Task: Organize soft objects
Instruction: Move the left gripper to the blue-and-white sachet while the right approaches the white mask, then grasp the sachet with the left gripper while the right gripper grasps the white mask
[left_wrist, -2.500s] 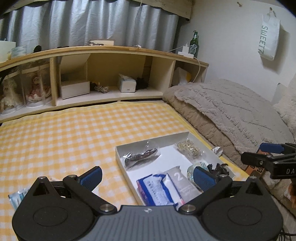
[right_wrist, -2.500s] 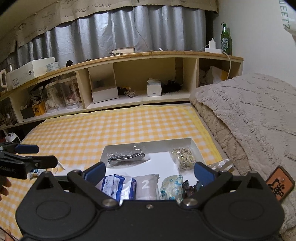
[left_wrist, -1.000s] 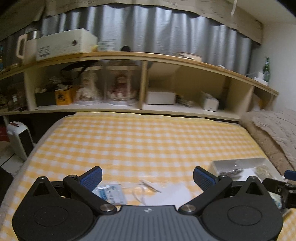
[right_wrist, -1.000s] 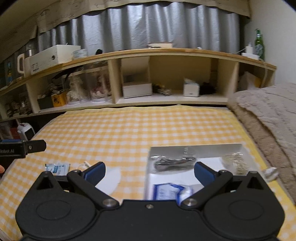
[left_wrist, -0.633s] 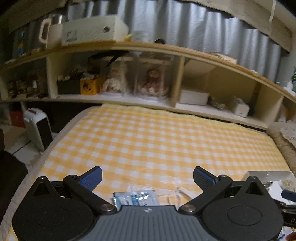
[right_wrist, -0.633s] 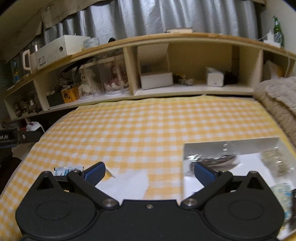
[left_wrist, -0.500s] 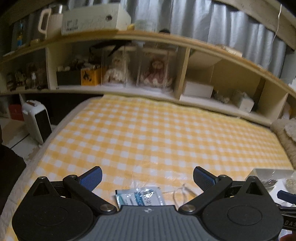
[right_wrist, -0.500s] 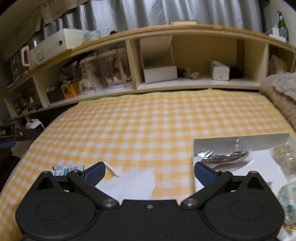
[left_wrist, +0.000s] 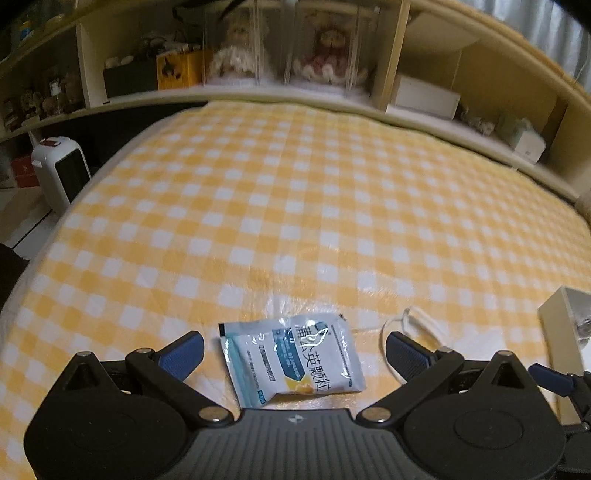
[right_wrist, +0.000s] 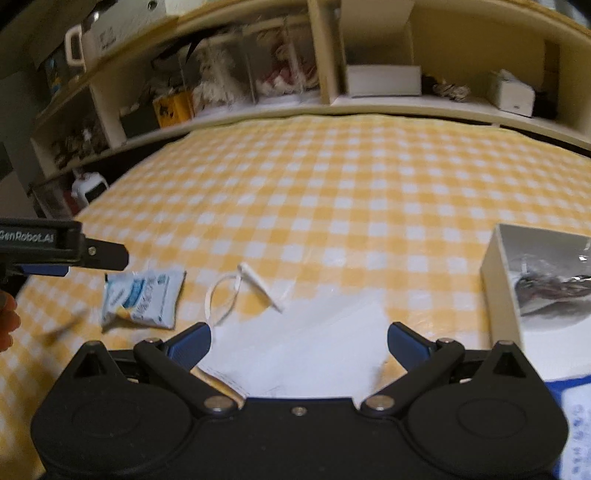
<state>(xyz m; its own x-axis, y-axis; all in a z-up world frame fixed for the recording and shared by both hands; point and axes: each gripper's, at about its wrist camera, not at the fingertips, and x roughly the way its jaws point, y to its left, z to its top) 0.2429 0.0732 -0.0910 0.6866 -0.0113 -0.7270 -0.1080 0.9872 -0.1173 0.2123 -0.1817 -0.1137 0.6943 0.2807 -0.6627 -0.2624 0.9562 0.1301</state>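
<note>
Change: both views have swung away from the white cardboard tray at the right side of the bed toward the loose items near its front edge; the left view has dropped closer to them than half a second ago.
Left gripper: jaws spread wide, empty, now straddling the blue-and-white foil sachet, which lies flat on the yellow-and-white checked blanket.
Right gripper: also wide and empty, over a white face mask with its ear loop beside the sachet.
Tray: already holds a clear bag of dark items; only its left corner shows.
Meaning: sorting seems partly done; the sachet looks like the next pick, and the left gripper is lined up to close on it.
Risk: the thin, slick packet may slide on soft bedding.
</note>
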